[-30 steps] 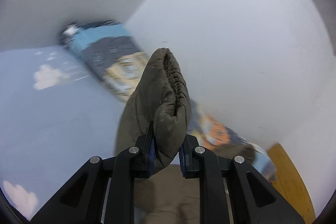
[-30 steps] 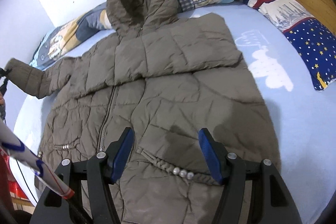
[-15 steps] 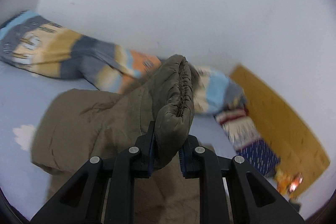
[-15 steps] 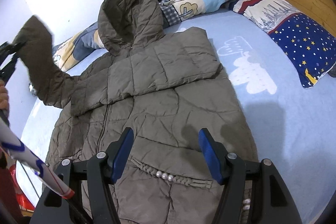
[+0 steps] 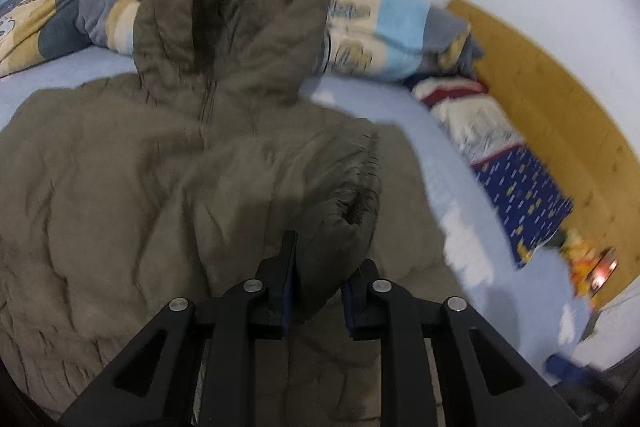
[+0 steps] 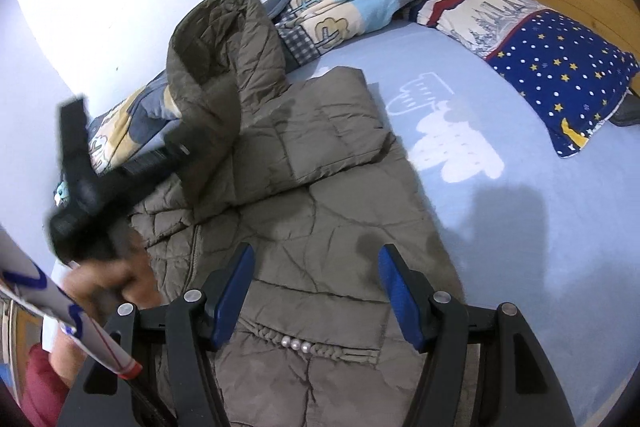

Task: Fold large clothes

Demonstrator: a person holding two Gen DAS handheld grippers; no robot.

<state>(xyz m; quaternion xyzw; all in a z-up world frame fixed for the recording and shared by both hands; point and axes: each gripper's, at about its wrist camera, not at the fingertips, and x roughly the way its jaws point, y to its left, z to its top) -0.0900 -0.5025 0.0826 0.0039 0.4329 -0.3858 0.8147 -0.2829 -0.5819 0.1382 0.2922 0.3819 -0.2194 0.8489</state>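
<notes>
Left claw (image 5: 316, 291) clamped on jacket cuff (image 5: 352, 195); right claw (image 6: 316, 291) apart above jacket (image 6: 320, 219); blanket (image 6: 344, 7), pillow (image 6: 560, 75) beyond.

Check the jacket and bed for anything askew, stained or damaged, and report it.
The jacket has dark blotches, seemingly damp patches: one near the hem above the right gripper, another near the folded sleeve. No tear shows. The left gripper holds the other sleeve's cuff.
</notes>
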